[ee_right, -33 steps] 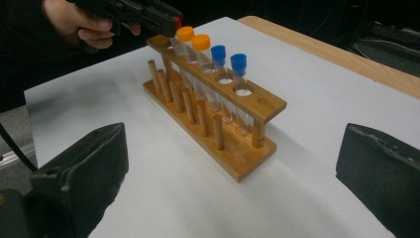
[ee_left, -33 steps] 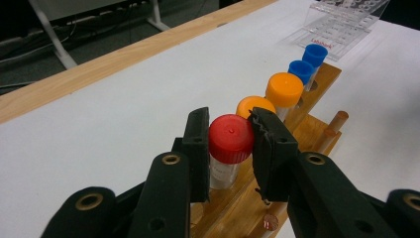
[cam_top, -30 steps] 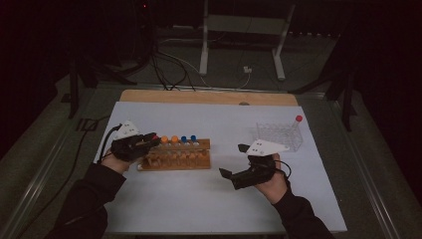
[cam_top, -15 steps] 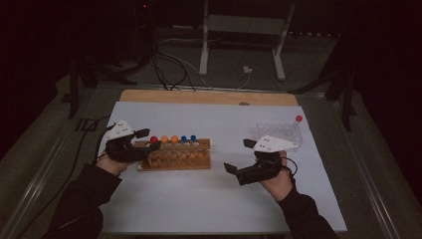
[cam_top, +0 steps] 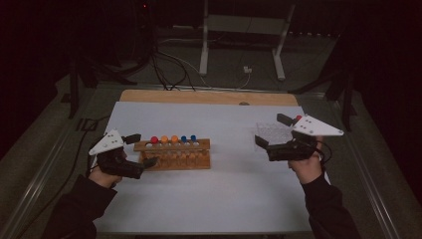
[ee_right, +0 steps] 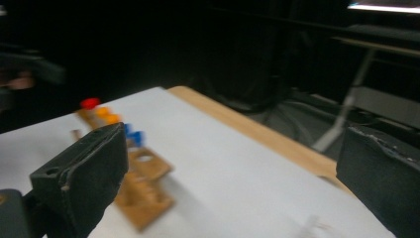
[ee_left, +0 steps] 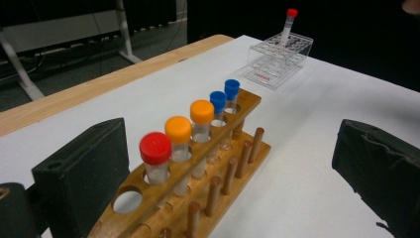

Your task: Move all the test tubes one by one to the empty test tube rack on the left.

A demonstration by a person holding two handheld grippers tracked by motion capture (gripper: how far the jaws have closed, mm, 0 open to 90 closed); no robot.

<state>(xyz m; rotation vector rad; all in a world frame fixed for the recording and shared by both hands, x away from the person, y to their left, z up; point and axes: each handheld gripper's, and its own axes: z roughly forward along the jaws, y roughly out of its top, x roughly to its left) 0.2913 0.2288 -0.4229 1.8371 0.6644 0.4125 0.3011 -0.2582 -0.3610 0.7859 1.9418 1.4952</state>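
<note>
A wooden tube rack stands left of the table's middle. It holds a red-capped tube, two orange-capped tubes and two blue-capped tubes in a row. My left gripper sits just off the rack's left end. Its jaws have just been opening, and they now stand wide with nothing pressed between the pads. My right gripper is open and empty, raised beside a clear plastic rack. One red-capped tube stands in that rack's far corner.
White paper covers the table, with a wooden strip along the far edge. Cables and a metal stand's legs lie on the dark floor beyond. The right gripper view is blurred and looks across at the wooden rack.
My left gripper has opened and drawn back left from the rack's end, uncovering the red-capped tube. My right gripper has risen and moved right, toward the clear rack.
</note>
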